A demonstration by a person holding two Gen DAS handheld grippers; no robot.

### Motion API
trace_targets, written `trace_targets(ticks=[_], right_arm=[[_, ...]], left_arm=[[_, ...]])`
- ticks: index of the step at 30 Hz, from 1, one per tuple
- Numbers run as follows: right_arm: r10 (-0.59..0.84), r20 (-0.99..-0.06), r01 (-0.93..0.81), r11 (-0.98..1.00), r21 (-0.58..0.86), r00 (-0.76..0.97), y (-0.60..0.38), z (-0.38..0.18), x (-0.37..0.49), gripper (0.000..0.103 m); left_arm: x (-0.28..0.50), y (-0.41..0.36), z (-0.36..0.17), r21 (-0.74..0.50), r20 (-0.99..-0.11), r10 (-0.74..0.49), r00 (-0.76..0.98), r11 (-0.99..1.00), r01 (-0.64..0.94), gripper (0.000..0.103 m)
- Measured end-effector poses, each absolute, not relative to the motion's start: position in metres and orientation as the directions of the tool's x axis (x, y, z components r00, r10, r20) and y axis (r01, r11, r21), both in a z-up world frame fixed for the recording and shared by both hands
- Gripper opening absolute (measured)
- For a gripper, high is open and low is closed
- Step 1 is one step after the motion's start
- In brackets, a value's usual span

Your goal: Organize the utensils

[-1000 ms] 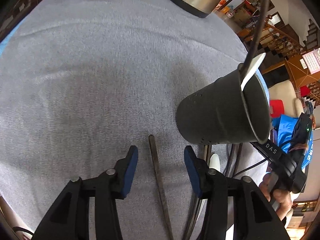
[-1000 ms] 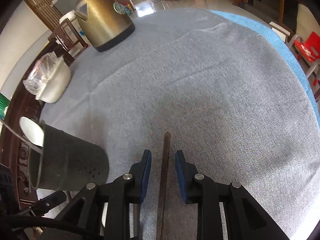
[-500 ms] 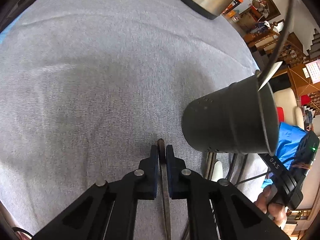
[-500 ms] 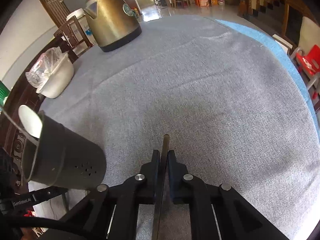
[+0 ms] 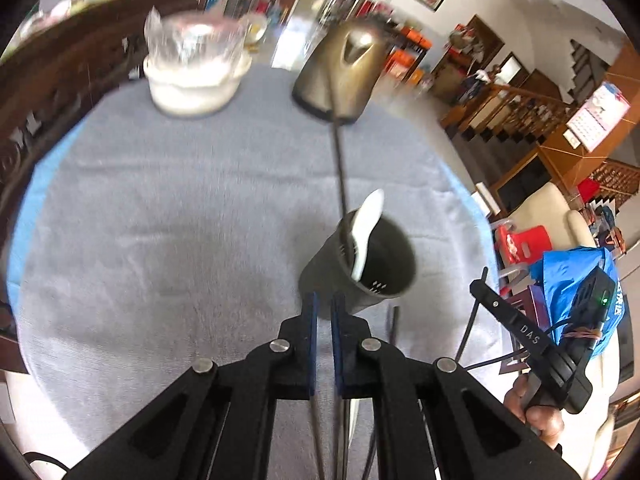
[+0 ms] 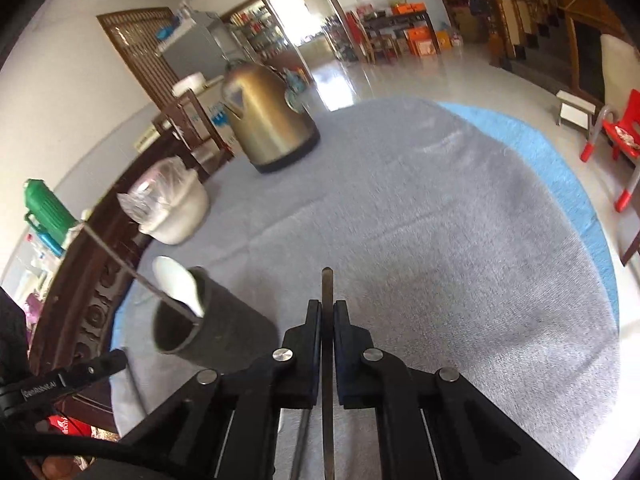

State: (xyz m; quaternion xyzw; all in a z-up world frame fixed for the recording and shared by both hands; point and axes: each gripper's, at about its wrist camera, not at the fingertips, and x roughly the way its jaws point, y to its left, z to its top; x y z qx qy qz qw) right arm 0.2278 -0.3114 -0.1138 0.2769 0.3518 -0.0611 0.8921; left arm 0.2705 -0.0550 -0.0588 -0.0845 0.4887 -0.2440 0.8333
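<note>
A black perforated utensil cup [image 5: 360,268] stands on the grey tablecloth [image 5: 180,220], holding a white spoon [image 5: 366,232] and a thin dark stick [image 5: 340,168]. It also shows in the right wrist view [image 6: 216,332], left of the right gripper. My right gripper [image 6: 327,312] is shut on a dark chopstick [image 6: 327,292] whose tip pokes out past the pads, lifted above the cloth. My left gripper [image 5: 323,308] is nearly shut just in front of the cup; a thin dark chopstick [image 5: 320,432] runs between its arms, and I cannot see whether the pads grip it.
A gold kettle [image 5: 340,76] and a white pot covered in plastic [image 5: 196,72] stand at the far side. More dark utensils [image 5: 394,324] lie near the cup's base. The table's dark wooden rim [image 6: 88,280] runs along the left.
Both grippers have risen and tilted up, so the room now shows. The right gripper lifted its chopstick off the cloth. The cup now looks upright and further away.
</note>
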Motion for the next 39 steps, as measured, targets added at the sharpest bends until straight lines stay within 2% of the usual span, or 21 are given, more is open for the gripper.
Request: trace_targets(ticks=[9, 11, 15, 17, 19, 21, 24, 29, 34, 39], right_arm=[[0.084, -0.571, 0.228, 0.862, 0.453, 0.817, -0.296, -0.07, 0.2, 0.006], [0.086, -0.564, 0.223, 0.862, 0.455, 0.821, -0.295, -0.066, 0.197, 0.006], [0.089, -0.565, 0.223, 0.86, 0.459, 0.82, -0.297, -0.067, 0.192, 0.006], [0.093, -0.57, 0.228, 0.855, 0.466, 0.817, -0.299, -0.07, 0.191, 0.006], [0.101, -0.575, 0.229, 0.851, 0.473, 0.812, -0.3, -0.073, 0.191, 0.006], [0.105, -0.579, 0.229, 0.85, 0.475, 0.808, -0.3, -0.076, 0.194, 0.006], [0.111, -0.58, 0.227, 0.848, 0.479, 0.807, -0.299, -0.078, 0.196, 0.006], [0.116, -0.592, 0.232, 0.847, 0.478, 0.797, -0.3, -0.084, 0.198, 0.006], [0.138, -0.602, 0.234, 0.835, 0.498, 0.787, -0.302, -0.092, 0.201, 0.006], [0.146, -0.6, 0.217, 0.844, 0.49, 0.787, -0.295, -0.091, 0.203, 0.006]], left_arm=[[0.241, -0.046, -0.013, -0.293, -0.706, -0.469, 0.531, 0.876, 0.383, 0.007], [0.246, -0.039, -0.011, -0.299, -0.72, -0.456, 0.522, 0.884, 0.359, 0.007], [0.278, -0.015, -0.051, -0.319, -0.809, -0.391, 0.438, 0.919, 0.23, 0.008], [0.294, -0.005, -0.076, -0.333, -0.847, -0.375, 0.376, 0.927, 0.174, 0.013], [0.305, -0.002, -0.097, -0.342, -0.875, -0.368, 0.314, 0.93, 0.137, 0.034], [0.314, -0.006, -0.113, -0.35, -0.888, -0.372, 0.269, 0.928, 0.127, 0.039], [0.327, -0.016, -0.135, -0.305, -0.919, -0.324, 0.224, 0.946, 0.112, 0.039], [0.346, -0.033, -0.164, -0.25, -0.945, -0.27, 0.186, 0.96, 0.125, 0.038], [0.35, -0.046, -0.178, -0.25, -0.947, -0.274, 0.167, 0.956, 0.151, 0.014], [0.351, -0.047, -0.182, -0.293, -0.932, -0.318, 0.171, 0.943, 0.159, 0.007]])
